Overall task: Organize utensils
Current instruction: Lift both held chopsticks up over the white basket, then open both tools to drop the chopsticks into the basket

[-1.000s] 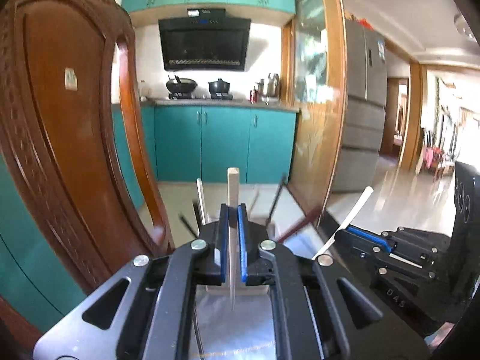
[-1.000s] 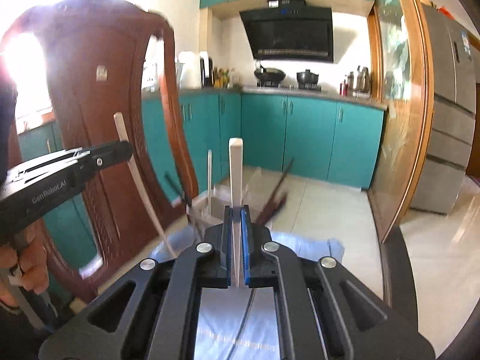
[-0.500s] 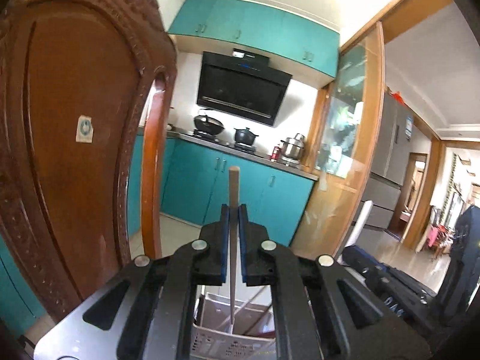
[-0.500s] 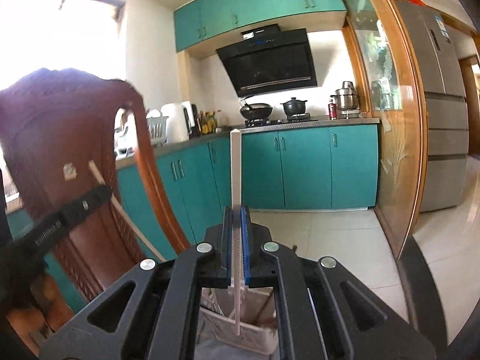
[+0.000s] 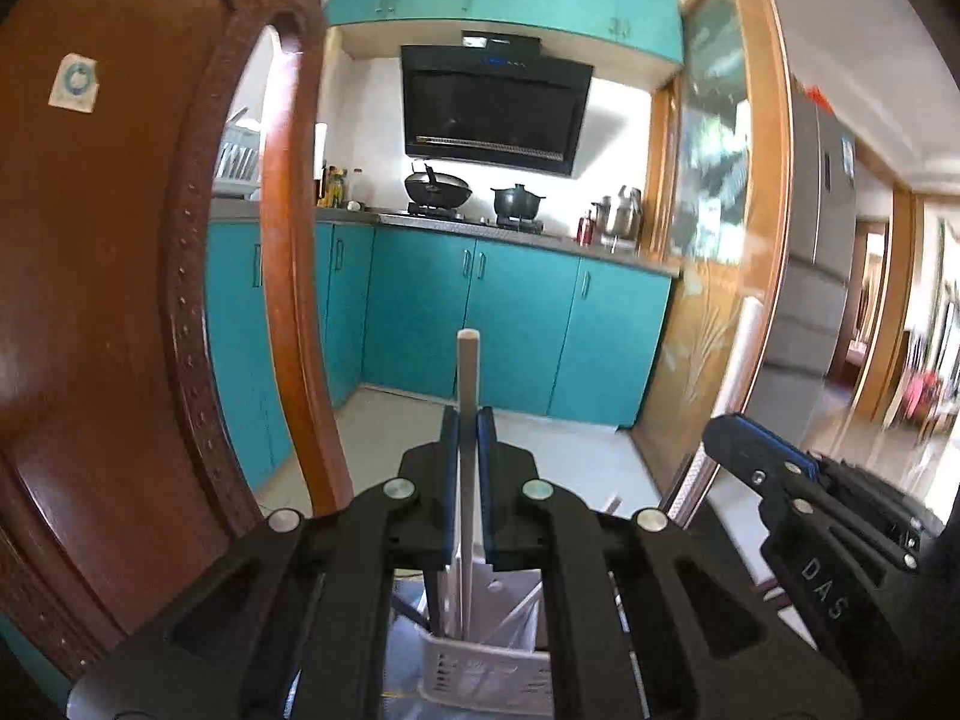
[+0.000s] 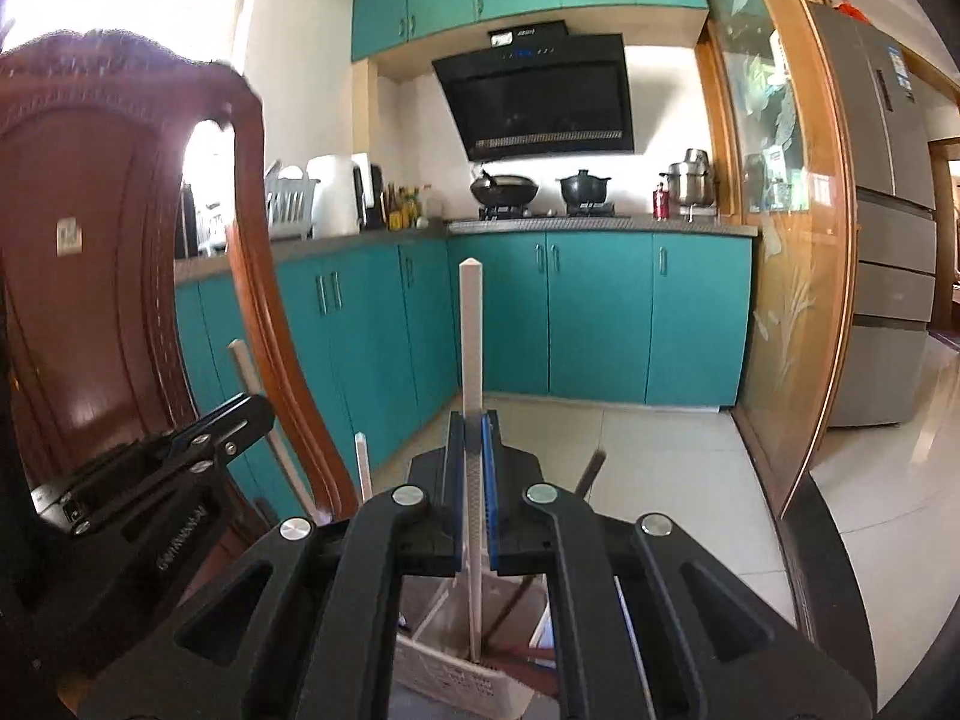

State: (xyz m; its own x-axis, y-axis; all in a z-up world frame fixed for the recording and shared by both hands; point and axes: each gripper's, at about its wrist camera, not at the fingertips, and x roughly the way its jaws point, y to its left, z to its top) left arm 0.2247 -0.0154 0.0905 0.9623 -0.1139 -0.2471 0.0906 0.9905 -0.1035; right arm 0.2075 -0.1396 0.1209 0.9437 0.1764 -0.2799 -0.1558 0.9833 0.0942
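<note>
Left claw (image 5: 467, 450): your grip clamps pale wooden chopstick (image 5: 466, 396); right claw (image 6: 472, 450) clamps white square chopstick (image 6: 470, 360). Both lowered, tips now entering white perforated plastic basket (image 5: 480, 669) beneath; release next.

Left wrist view: my camera sits just behind my left gripper (image 5: 467, 456) and faces along its fingers toward the teal cabinets (image 5: 468, 312), the wooden chair back (image 5: 108, 300) close on the left and my right gripper (image 5: 756, 456) at the right edge. Right wrist view: my camera sits just behind my right gripper (image 6: 474, 462), facing the same cabinets (image 6: 540, 312), with my left gripper (image 6: 240, 420) at left. Both views share the range hood (image 5: 495, 108), stove pots, chair and the white basket (image 5: 480, 669) directly below.
</note>
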